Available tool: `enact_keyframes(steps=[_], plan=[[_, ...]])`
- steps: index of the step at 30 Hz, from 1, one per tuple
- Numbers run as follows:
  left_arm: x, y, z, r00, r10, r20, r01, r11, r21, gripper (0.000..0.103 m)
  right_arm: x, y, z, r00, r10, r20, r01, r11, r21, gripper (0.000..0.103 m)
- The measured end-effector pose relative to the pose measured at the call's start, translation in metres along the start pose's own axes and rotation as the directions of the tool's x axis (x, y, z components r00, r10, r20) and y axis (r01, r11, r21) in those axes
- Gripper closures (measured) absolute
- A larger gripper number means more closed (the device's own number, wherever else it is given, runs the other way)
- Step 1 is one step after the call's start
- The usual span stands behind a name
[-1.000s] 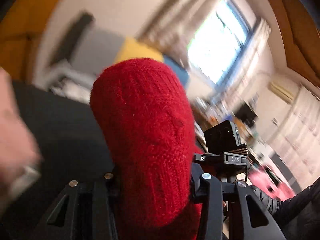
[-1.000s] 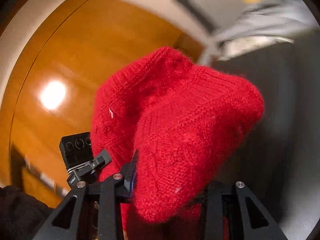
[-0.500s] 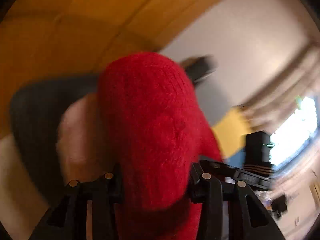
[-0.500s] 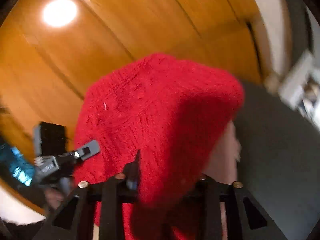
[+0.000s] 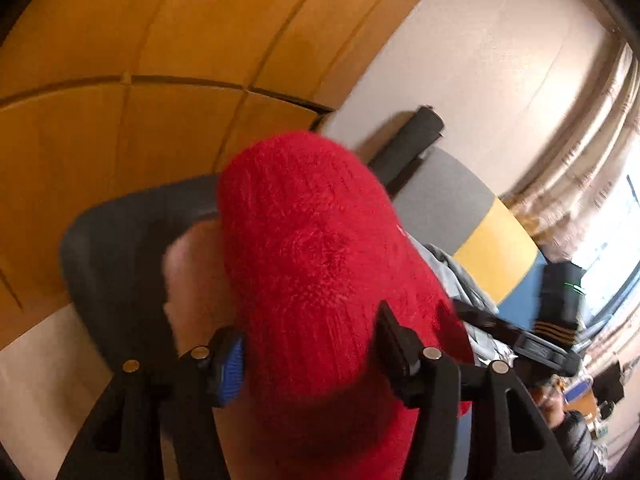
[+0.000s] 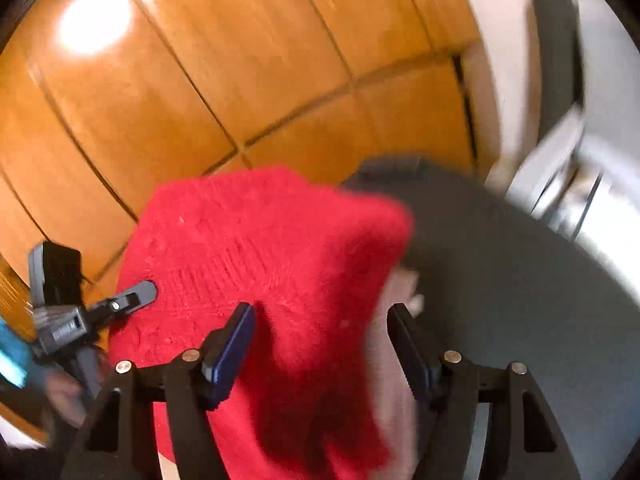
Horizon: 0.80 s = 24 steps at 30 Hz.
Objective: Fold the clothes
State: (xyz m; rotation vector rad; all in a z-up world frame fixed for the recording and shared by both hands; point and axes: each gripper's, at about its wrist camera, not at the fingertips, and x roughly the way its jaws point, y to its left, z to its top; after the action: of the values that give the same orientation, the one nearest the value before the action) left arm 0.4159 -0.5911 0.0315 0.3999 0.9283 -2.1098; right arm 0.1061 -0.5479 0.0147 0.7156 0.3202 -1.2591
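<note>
Left gripper (image 5: pixel 310 356): your jaws, just opened wider, straddle the red knit garment (image 5: pixel 316 248).
Right gripper (image 6: pixel 320 340): just widened, pads clear of the knit (image 6: pixel 272 248) between them.

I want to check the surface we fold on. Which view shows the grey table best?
The right wrist view: the grey table spreads wide and bare right of the red knit. In the left wrist view only a curved strip of the table shows, left of the knit.
</note>
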Motion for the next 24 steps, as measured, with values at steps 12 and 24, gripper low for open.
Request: enact_keyframes(steps=[12, 24], plan=[[0.025, -0.069, -0.008, 0.985, 0.171, -0.010, -0.161, 0.948, 0.275, 0.044, 0.020, 0.091, -0.047, 0.988, -0.092, -0.128, 0.043, 0.938, -0.343, 0.038], [-0.005, -0.021, -0.046, 0.971, 0.210, 0.114, -0.226, 0.960, 0.164, 0.041, 0.023, 0.108, -0.106, 0.989, -0.117, -0.092, 0.094, 0.969, -0.227, 0.037]])
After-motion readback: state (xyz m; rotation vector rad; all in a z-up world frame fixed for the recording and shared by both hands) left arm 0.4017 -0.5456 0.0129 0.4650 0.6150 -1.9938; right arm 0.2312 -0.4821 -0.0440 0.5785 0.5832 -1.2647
